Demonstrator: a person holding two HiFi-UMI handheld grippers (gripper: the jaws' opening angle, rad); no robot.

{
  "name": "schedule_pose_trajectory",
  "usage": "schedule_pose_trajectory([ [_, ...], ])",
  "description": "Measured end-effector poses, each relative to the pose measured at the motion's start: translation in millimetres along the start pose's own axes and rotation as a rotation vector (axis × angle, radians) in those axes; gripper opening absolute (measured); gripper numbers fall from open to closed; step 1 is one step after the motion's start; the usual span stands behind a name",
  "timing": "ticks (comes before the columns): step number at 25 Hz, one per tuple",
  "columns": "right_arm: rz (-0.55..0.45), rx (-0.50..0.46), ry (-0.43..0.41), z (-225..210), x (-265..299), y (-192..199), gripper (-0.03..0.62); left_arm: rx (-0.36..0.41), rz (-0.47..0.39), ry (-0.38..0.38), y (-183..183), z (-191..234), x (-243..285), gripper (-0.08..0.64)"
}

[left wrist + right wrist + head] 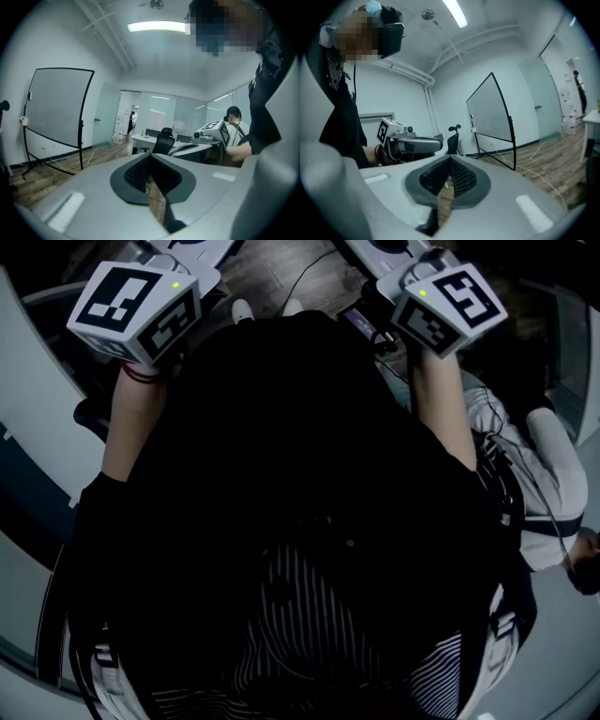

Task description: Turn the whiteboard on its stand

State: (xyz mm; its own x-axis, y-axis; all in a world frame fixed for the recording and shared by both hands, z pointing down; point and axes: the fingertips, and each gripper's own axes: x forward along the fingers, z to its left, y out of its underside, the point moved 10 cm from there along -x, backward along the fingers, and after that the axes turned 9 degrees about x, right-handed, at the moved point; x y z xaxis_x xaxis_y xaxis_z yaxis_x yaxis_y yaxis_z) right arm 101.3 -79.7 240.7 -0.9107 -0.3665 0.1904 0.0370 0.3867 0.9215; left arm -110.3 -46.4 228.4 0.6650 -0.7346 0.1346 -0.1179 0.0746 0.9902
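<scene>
Grey ribbed pads pressed together on left gripper (pixel 149 161) and right gripper (pixel 449 165) alike, pinching nothing. Well apart from the whiteboard (pixel 56 108), standing upright across the wooden floor (pixel 51 168) near the wall (pixel 70 42) on its black frame (pixel 81 140). Likely light but broad, wobbly, slick-faced; better gripped by the frame's side bar than the panel.

No words, numbers or brands legible anywhere in this office; only black-and-white square markers on the left cube (pixel 136 307) at eleven o'clock and the right cube (pixel 453 306) at one.
</scene>
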Motion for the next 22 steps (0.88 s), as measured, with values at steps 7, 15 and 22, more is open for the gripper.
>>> schedule_pose_trajectory([
  [7, 0.065, -0.006, -0.057, 4.1, 4.0, -15.9, 0.0, -0.085, -0.038, -0.089, -5.3, -5.5, -12.1, 0.0],
  [15, 0.211, -0.113, -0.037, -25.3, -1.8, 3.3, 0.0, -0.114, 0.055, -0.052, 21.6, -1.2, -11.0, 0.001],
  [22, 0.244, -0.111, -0.142, 0.1, 5.7, -1.7, 0.0, -0.077, 0.018, -0.088, 13.2, -5.2, -11.0, 0.0],
])
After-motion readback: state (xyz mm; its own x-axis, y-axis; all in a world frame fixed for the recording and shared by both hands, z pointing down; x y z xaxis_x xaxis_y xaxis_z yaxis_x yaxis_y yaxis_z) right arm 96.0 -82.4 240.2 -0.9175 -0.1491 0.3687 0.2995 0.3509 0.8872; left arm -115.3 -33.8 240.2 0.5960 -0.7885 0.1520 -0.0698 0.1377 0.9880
